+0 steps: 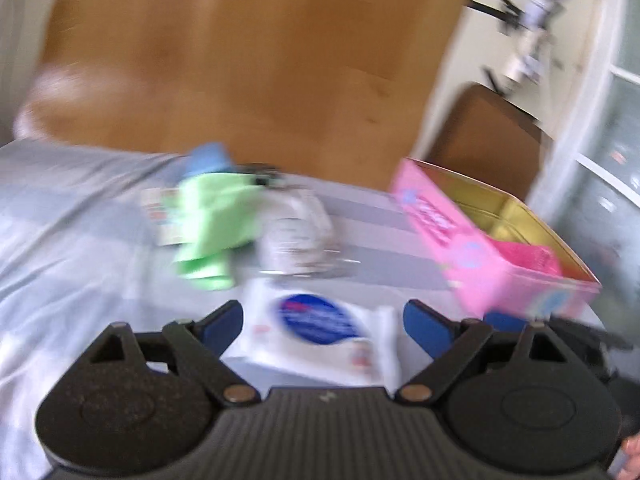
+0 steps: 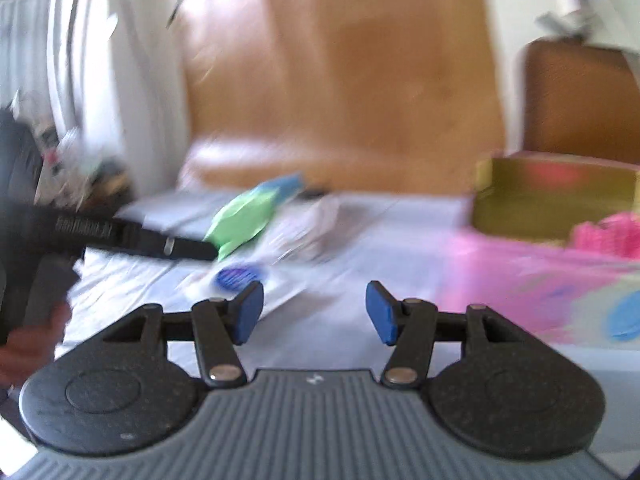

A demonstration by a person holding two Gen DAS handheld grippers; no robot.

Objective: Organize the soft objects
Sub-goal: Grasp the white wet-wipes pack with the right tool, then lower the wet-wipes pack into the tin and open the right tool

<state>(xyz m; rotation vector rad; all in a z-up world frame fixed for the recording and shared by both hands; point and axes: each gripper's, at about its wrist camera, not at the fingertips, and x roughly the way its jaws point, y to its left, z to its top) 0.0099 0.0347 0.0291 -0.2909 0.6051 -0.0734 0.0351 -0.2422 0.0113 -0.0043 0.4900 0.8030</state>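
- The left hand-held gripper [image 1: 322,320] has its blue pads wide apart, one on each side of a white wipes pack [image 1: 320,330] with a blue oval label; blur hides whether either pad touches the pack, and nothing is clamped.
- The right hand-held gripper [image 2: 315,312] also stands apart, its pads holding nothing, only bare sheet [image 2: 352,248] between them.
- The things lie on a bed covered in a pale, wrinkled, grey-striped sheet.
- A pink tin [image 1: 492,248], rectangular with a gold lining, stands open just right of the pack; something pink and knitted-looking [image 2: 612,234] lies inside.
- Beyond the pack lies a clear crinkly bag [image 1: 298,236]; left of that, a soft green cloth [image 1: 212,224] with a blue piece [image 1: 210,158] behind it.
- Open sheet stretches left of the pack.
- A wooden headboard [image 1: 248,60] closes the bed's far edge.
- Both views are motion-blurred.
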